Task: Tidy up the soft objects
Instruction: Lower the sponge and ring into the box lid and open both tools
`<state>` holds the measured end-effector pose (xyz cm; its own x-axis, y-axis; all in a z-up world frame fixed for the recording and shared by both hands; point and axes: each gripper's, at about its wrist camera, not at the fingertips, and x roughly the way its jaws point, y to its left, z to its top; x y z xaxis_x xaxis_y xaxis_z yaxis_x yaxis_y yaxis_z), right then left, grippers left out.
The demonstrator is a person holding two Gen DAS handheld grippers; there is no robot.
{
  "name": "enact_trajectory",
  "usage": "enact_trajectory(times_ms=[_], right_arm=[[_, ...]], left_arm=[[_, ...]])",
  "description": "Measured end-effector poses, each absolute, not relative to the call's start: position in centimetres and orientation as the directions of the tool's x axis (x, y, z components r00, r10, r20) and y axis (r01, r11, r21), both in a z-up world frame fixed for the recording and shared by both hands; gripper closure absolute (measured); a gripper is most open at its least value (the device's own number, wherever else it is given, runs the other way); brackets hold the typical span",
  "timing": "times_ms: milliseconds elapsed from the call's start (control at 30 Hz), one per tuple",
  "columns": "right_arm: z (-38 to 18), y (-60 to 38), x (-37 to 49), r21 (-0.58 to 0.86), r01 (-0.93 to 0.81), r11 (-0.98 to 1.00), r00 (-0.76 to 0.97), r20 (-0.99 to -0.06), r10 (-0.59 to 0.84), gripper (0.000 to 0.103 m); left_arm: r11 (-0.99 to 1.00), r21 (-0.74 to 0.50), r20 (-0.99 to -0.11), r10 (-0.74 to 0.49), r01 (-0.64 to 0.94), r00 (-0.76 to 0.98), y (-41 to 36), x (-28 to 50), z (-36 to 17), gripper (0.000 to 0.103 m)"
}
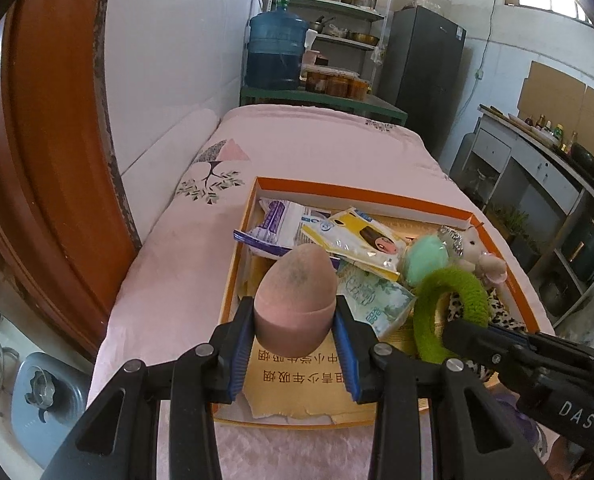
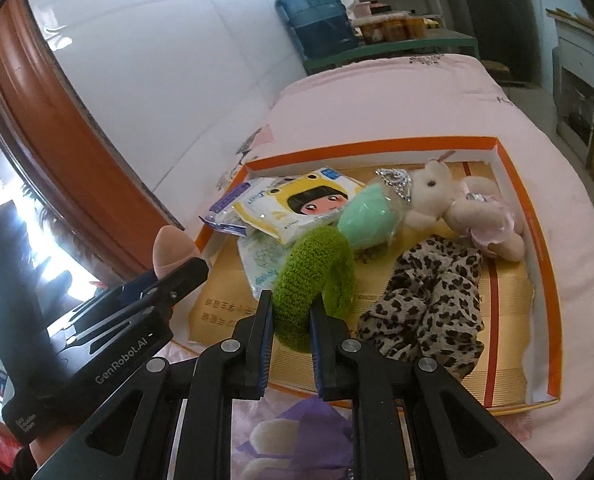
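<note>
My left gripper [image 1: 295, 322] is shut on a pink egg-shaped makeup sponge [image 1: 295, 296], held above the near left part of an orange-rimmed shallow box [image 1: 233, 272] on a pink bed. My right gripper [image 2: 291, 312] is shut on a green fuzzy hair ring [image 2: 317, 268], held over the box's near edge. The ring also shows in the left wrist view [image 1: 449, 300], as does the right gripper [image 1: 457, 332]. The sponge [image 2: 173, 246] and left gripper [image 2: 185, 268] show at left in the right wrist view. In the box lie tissue packets [image 2: 297, 204], a mint sponge [image 2: 367, 220], a plush toy [image 2: 473, 212] and a leopard scrunchie [image 2: 433, 300].
The box [image 2: 545, 280] sits on the bed [image 1: 305, 148], against a white tiled wall [image 1: 169, 60] with a wooden headboard [image 1: 49, 140] at left. A water jug [image 1: 275, 50], shelves and a fridge [image 1: 425, 76] stand beyond the bed. A purple printed fabric [image 2: 297, 432] lies below my right gripper.
</note>
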<state>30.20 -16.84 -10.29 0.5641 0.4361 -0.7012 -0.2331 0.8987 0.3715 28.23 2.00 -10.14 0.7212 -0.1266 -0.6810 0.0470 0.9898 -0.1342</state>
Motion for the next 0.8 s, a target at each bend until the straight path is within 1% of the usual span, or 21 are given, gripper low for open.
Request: enact_trajectory(times_ms=[233,567,667,700,733,800], right_arm=[[-10.7,-17.2,30.1,0.373,-0.221,0.901,0.558,-0.71,0.43,0.084],[-10.7,-17.2,30.1,0.37,-0.215,0.904,0.554,-0.716,0.425,0.081],[-10.7,-17.2,30.0,0.369,-0.213,0.905,0.554,-0.717,0.423,0.074],[-10.6,-17.2,30.0,0.368,-0.212,0.905,0.555,-0.717,0.421,0.068],[-10.6,-17.1,30.0,0.366,-0.212,0.906,0.556,-0.718,0.419,0.059],[-10.5,-17.2,29.8,0.364,-0.211,0.907,0.56,-0.715,0.417,0.052]], left_arm=[[0.99,-0.127,-0.697,-0.13,0.056,0.705,1.6,28.7,-11.0,0.065],[0.985,-0.16,-0.727,-0.161,0.063,0.667,1.8,29.4,-12.7,0.064],[0.985,-0.157,-0.743,-0.169,0.077,0.648,1.6,29.6,-13.1,0.063],[0.986,-0.148,-0.743,-0.164,0.08,0.649,1.5,29.6,-13.2,0.063],[0.986,-0.143,-0.742,-0.161,0.081,0.651,1.4,29.5,-13.2,0.063],[0.986,-0.144,-0.742,-0.162,0.082,0.651,1.4,29.5,-13.2,0.062]])
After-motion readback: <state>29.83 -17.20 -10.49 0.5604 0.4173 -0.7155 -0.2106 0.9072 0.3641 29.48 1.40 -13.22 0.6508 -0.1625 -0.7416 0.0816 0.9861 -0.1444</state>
